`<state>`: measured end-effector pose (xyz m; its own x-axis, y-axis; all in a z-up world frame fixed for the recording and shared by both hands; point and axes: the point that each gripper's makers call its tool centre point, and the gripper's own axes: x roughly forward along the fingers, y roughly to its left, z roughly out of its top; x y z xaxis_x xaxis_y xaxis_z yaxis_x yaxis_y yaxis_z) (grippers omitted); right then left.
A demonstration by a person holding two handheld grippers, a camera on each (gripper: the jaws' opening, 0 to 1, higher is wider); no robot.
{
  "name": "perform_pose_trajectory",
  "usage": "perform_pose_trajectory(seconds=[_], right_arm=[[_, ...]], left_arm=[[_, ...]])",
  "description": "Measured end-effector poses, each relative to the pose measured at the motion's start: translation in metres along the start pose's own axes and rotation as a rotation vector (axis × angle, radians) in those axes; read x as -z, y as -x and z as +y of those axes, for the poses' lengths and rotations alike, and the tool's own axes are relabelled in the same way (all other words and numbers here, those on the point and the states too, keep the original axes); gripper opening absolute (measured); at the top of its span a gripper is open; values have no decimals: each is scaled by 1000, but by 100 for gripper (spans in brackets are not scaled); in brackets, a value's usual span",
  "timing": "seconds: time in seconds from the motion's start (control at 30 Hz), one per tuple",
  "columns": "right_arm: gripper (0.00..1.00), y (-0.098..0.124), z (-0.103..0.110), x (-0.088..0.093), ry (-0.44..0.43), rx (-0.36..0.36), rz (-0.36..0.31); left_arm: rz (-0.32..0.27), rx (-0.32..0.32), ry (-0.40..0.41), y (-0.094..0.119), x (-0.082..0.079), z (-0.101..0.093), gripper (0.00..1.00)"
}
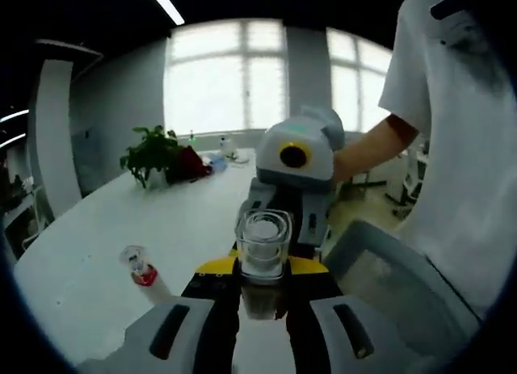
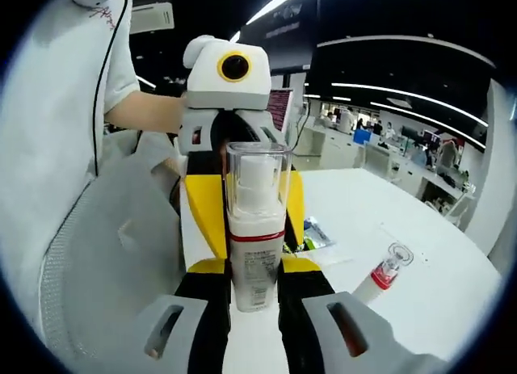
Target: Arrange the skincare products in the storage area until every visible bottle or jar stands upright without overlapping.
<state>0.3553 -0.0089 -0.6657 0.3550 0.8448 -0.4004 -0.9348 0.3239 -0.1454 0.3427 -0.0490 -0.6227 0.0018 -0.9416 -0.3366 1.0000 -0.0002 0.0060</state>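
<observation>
Right claw (image 2: 254, 289) clamps spray bottle (image 2: 257, 229) upright; left claw (image 1: 262, 289) clamps it too

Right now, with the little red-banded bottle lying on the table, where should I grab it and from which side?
Grip the small bottle on its white body below the red band, coming down from above, jaws across its width. It lies on its side on the table, long sides exposed. The right gripper is shut on the tall bottle; probably free that first.
</observation>
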Motion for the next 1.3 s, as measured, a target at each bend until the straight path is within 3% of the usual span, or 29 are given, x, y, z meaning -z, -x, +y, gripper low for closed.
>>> perform_pose_trajectory(seconds=[0.57, 0.87, 0.97, 1.3], right_arm=[[21, -28, -26, 74, -47, -17, 69], [22, -47, -40, 113, -56, -7, 106], [22, -52, -46, 121, -50, -7, 135], [22, -58, -55, 134, -78, 5, 135]], left_arm=[[85, 21, 67, -37, 65, 35, 15], [168, 28, 71, -58, 108, 58, 15], [179, 30, 70, -61, 114, 63, 15], [186, 33, 69, -69, 124, 72, 15]])
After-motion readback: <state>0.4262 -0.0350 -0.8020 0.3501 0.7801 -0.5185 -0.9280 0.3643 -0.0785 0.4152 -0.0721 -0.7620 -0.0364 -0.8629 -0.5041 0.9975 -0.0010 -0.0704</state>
